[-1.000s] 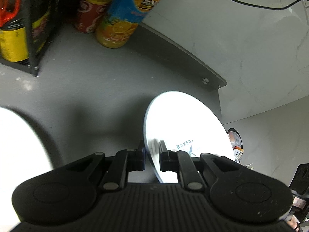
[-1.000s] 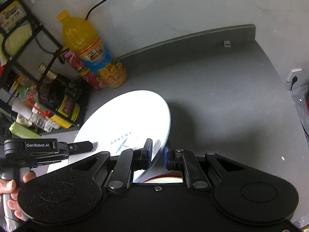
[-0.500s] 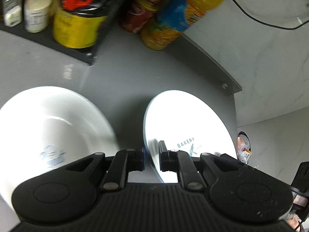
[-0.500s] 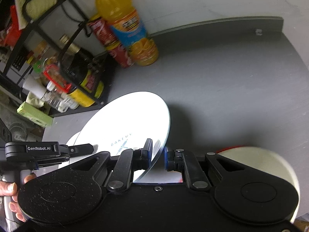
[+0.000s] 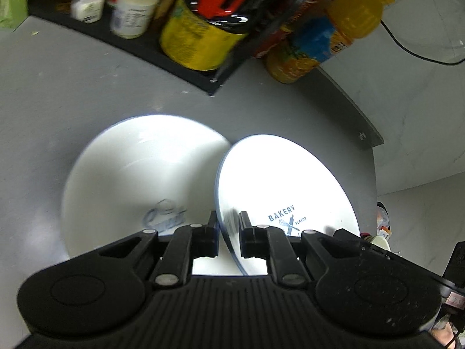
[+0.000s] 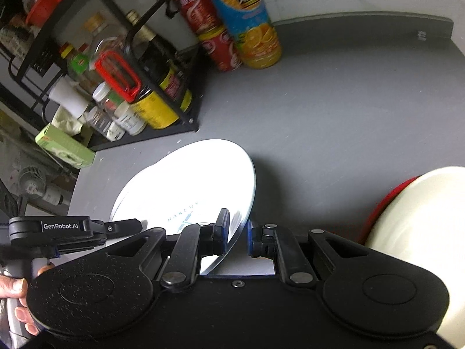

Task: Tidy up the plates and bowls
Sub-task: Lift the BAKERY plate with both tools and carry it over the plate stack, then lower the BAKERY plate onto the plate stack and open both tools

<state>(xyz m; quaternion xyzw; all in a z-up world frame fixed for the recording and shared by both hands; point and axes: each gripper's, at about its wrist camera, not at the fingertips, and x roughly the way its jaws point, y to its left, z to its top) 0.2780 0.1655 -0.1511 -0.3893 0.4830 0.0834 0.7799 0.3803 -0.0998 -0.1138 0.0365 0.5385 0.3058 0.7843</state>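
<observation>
You hold one flat white plate [image 5: 279,186] between both grippers, lifted clear of the grey counter [image 5: 58,93]. The left gripper [image 5: 228,232] is clamped on the plate's near edge, its black fingers [image 5: 247,232] pressing either face of the thin rim. The right gripper [image 6: 237,234] is clamped on the opposite edge of the same plate [image 6: 189,186], which stands tilted on edge in that view. The plate is smooth and glossy, round, with a thin bluish rim and a small blue "BAKERY" print with crossed utensils near the left gripper.

Below and to the left of the held plate in the left wrist view lies a second white plate [image 5: 139,174]. It is round and shallow, with a glazed surface and a blurred blue mark near its lower edge. It rests flat on the counter, and the held plate's edge overlaps it in the view.

In the right wrist view, a cream bowl [image 6: 418,218] with a red outer edge sits at the right, partly hidden behind the gripper body.

The counter is matt grey with a raised lip at the back. A black metal rack [image 6: 162,93] of jars and bottles stands at the rear, and an orange drink bottle [image 6: 250,23] stands beside red cans [image 6: 209,29]. Your left hand [image 6: 14,299] shows at the lower left edge, wrapped around the left gripper's handle.
</observation>
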